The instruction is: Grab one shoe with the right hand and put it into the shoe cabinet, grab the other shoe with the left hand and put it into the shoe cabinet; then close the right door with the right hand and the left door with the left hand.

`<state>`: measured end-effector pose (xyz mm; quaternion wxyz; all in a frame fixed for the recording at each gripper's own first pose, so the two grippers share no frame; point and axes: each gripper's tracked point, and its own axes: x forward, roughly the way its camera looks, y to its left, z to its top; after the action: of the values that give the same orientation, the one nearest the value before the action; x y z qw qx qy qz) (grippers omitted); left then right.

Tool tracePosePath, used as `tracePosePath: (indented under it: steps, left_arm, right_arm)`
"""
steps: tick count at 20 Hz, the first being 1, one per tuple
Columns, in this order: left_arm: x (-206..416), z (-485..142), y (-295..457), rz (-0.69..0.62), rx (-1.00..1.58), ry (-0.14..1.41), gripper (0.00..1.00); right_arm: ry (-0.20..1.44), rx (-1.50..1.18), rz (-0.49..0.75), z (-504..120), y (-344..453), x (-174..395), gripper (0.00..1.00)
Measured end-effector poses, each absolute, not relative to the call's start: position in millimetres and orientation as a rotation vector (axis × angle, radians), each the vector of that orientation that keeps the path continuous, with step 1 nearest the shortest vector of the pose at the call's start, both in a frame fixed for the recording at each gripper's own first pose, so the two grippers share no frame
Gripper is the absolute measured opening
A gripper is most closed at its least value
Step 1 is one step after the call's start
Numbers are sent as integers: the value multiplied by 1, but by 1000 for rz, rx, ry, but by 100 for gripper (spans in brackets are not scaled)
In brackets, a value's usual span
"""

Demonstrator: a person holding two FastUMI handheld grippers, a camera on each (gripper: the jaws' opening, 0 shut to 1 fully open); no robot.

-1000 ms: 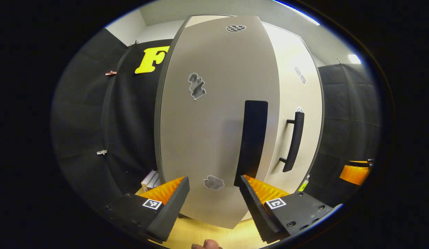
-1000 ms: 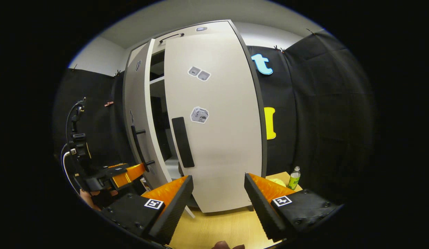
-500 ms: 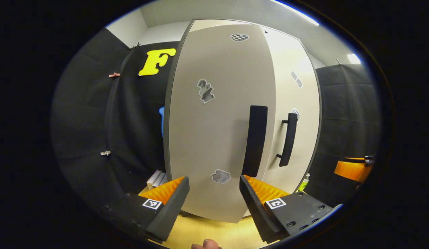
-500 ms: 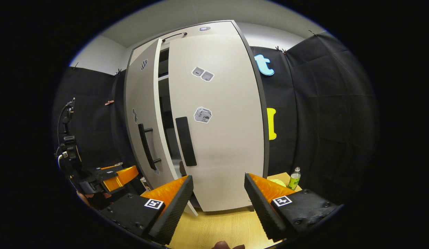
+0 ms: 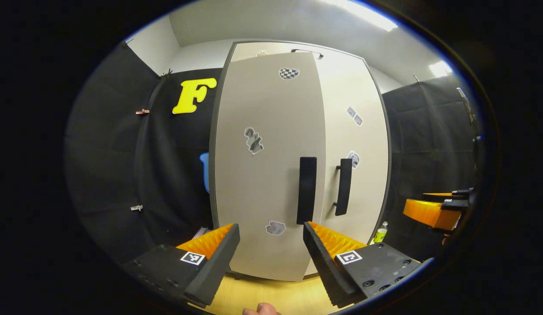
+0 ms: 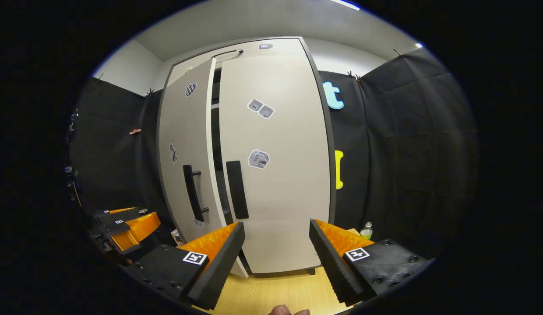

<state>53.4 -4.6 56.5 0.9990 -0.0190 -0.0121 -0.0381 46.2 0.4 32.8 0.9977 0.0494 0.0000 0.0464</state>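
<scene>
The tall pale shoe cabinet [image 6: 271, 48] stands ahead in both views. Its right door [image 6: 280, 175] lies shut, with a dark handle [image 6: 237, 189]. The left door [image 6: 186, 166] stands slightly ajar, and a narrow dark gap [image 6: 216, 131] shows between the two doors. In the left gripper view the left door [image 5: 262, 175] and its handle [image 5: 307, 190] face me. My left gripper [image 5: 271, 258] is open and holds nothing, a short way off the door. My right gripper [image 6: 276, 258] is open too, before the right door. The left gripper [image 6: 127, 225] sits low at the left, clear of the door.
A green bottle [image 6: 366, 230] stands by the cabinet's right foot on the wooden surface [image 6: 276, 288]. White boxes [image 5: 200, 232] lie at the cabinet's left side. The right gripper [image 5: 433, 210] hangs at the far right of the left gripper view. A fingertip [image 5: 258, 309] shows at the bottom edge.
The left door has swung most of the way shut, narrowing the gap. Both grippers have drawn back from the cabinet, and the left gripper has dropped lower.
</scene>
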Motion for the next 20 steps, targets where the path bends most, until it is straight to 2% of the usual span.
tracePosePath:
  steps: [10, 20]
  left_arm:
    - [35, 56, -5, -83, -24, -24, 94]
    - [31, 58, -1, -70, -32, -30, 94]
  right_arm:
    - [-114, -88, 75, 51, 12, 32, 98]
    - [-80, -46, 75, 42, 15, 34, 98]
